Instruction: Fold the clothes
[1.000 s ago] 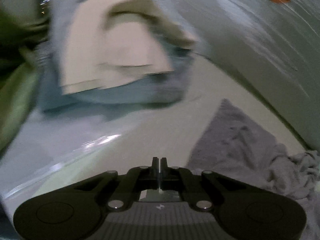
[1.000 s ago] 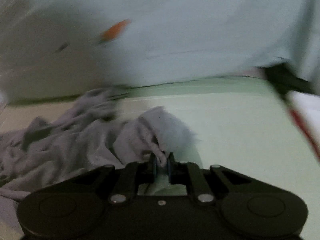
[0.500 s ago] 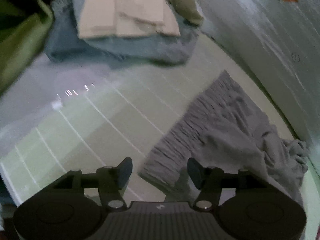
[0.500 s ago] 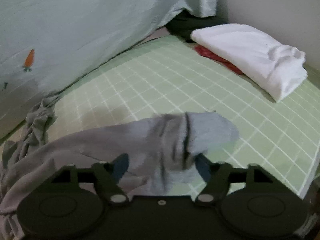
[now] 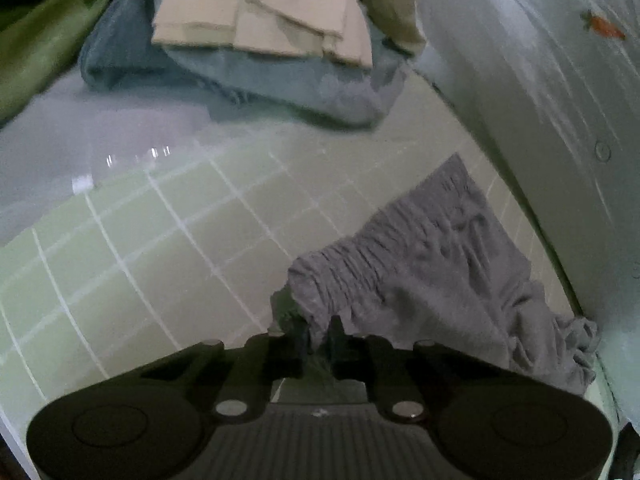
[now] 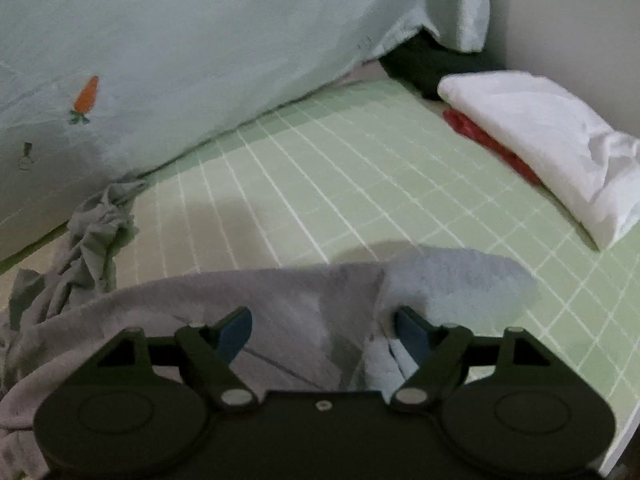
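Left wrist view | left hand-held gripper [image 5: 318, 334] has just been closing, pinching grey garment [image 5: 432, 264] waistband corner, 6 o'clock | right hand-held gripper [image 6: 324, 330] gaping, empty, over leg end | garment unfolded; folded stack [image 5: 256, 32] at 12 o'clock.

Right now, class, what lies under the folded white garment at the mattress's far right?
Under the white garment a red cloth shows along its left edge, lying on the green checked mattress. How far the red cloth extends beneath is covered, so its shape cannot be told.
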